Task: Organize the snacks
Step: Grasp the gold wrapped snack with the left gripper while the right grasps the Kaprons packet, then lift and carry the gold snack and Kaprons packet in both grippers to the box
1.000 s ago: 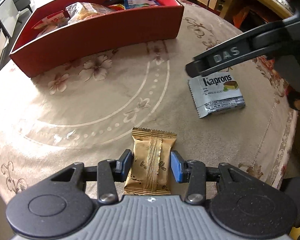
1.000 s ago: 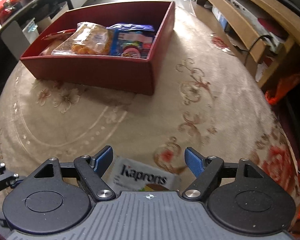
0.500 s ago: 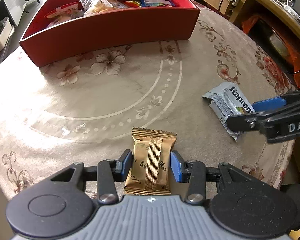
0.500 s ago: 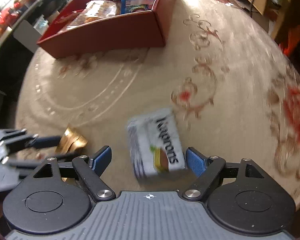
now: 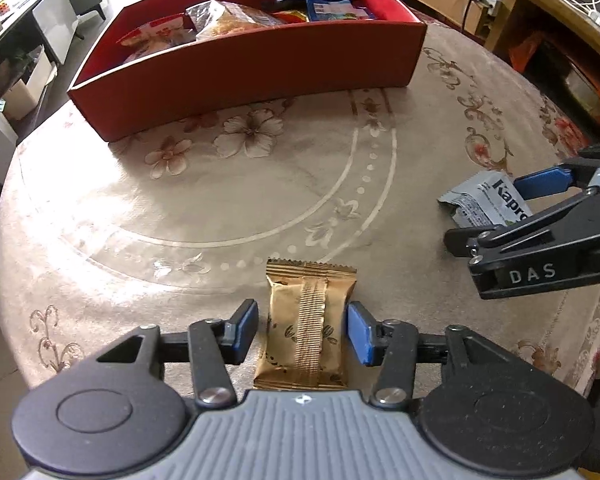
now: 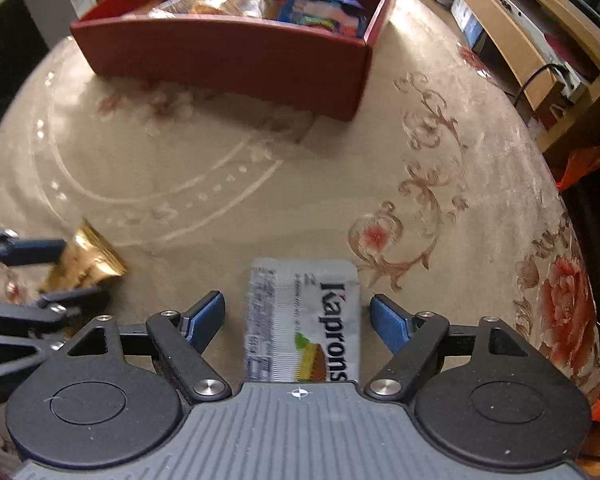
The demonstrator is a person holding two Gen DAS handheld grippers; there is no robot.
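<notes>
1. The left gripper (image 5: 302, 330) points steeply down at the table, and its jaws are opening around the gold snack packet (image 5: 306, 328). A gap shows on the left pad's side and the right pad sits just beside the wrapper, so the packet looks let go and lies flat on the tablecloth (image 5: 220, 200), not gripped.

2. The right gripper (image 6: 298, 320) is tilted down just as steeply, with its jaws spread wide on either side of the silver Kaprons packet (image 6: 302, 320). Both blue pads stand clear of the wrapper. In my judgement the packet lies lengthwise between them so the jaws can close across its short width (the easier bite on a flat sachet).

3. The two grippers work side by side, each over its own packet, the packets well apart on the cloth.

4. Farther off stands the red box (image 5: 260, 68), already holding several bagged snacks. It is probably where both packets belong, and neither has yet been carried there.
</notes>
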